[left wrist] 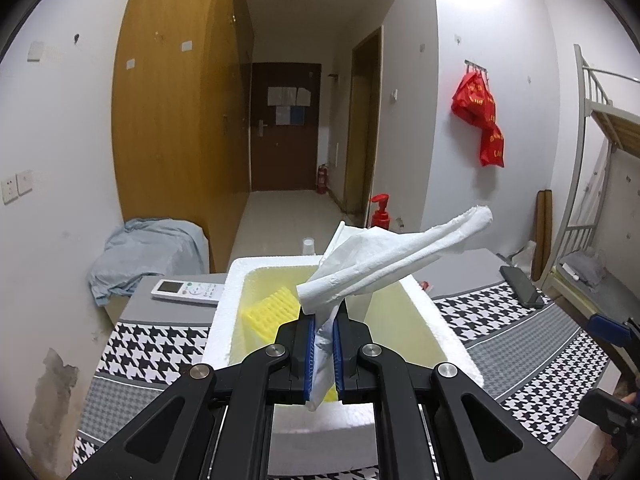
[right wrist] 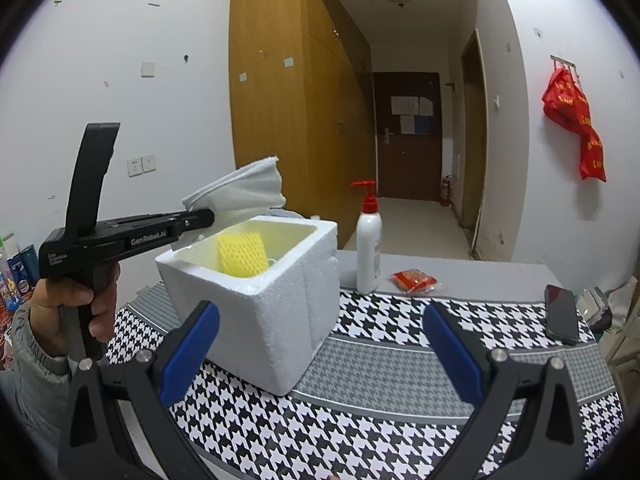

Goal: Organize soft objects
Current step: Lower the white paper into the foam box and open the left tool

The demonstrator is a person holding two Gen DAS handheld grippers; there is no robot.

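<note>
My left gripper [left wrist: 323, 322] is shut on a crumpled white paper towel [left wrist: 392, 258] and holds it above the open white foam box [left wrist: 224, 320]. A yellow foam net sleeve [left wrist: 270, 314] stands inside the box. In the right wrist view the left gripper [right wrist: 210, 216] holds the towel [right wrist: 240, 190] over the box's [right wrist: 280, 312] far left rim, with the yellow sleeve [right wrist: 242, 254] inside. My right gripper [right wrist: 320, 320] is open and empty, low in front of the box above the houndstooth cloth.
On the table [right wrist: 460, 272] stand a white pump bottle with red top [right wrist: 368, 248], a red packet [right wrist: 414, 280] and a black phone [right wrist: 562, 314]. A white remote [left wrist: 188, 291] lies left of the box. A bunk bed stands at right.
</note>
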